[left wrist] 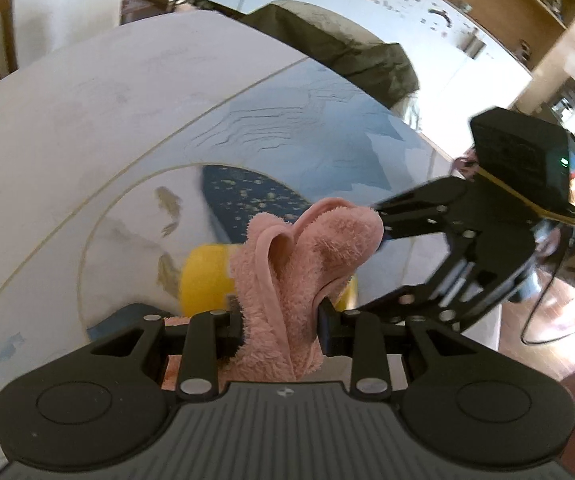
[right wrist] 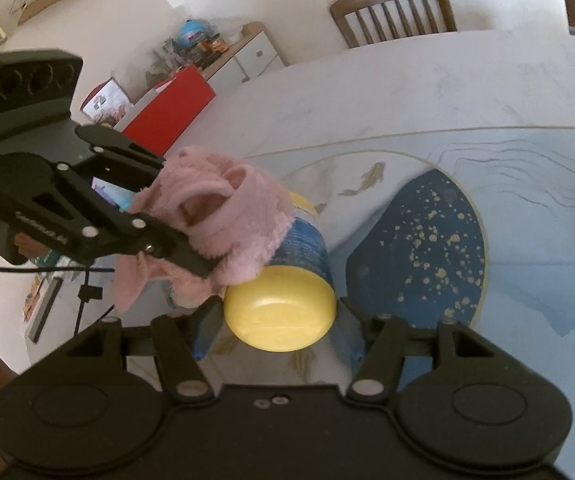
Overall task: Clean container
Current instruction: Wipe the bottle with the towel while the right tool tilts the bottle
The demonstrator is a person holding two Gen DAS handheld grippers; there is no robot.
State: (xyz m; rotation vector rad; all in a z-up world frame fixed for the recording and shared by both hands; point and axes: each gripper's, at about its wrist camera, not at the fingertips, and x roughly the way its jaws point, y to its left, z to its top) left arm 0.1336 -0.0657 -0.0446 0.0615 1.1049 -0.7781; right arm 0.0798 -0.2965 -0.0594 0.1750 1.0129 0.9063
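A container with a yellow lid (right wrist: 281, 316) and a blue label (right wrist: 307, 248) lies on its side above the table, lid end toward the right wrist camera. My right gripper (right wrist: 279, 322) is shut on it, one finger on each side of the lid end. My left gripper (left wrist: 281, 328) is shut on a fluffy pink cloth (left wrist: 287, 264). From the left, the pink cloth (right wrist: 227, 216) is pressed against the container's side. In the left wrist view only a yellow part of the container (left wrist: 203, 276) shows behind the cloth, and the right gripper (left wrist: 363, 264) reaches in from the right.
The table (right wrist: 407, 92) is white with a blue painted pattern, gold-speckled dark patch (right wrist: 427, 240) and fish. A wooden chair (right wrist: 395, 8) stands at its far edge. A dark green cover (left wrist: 327, 44) lies beyond the table. A red cabinet (right wrist: 167, 108) stands to the left.
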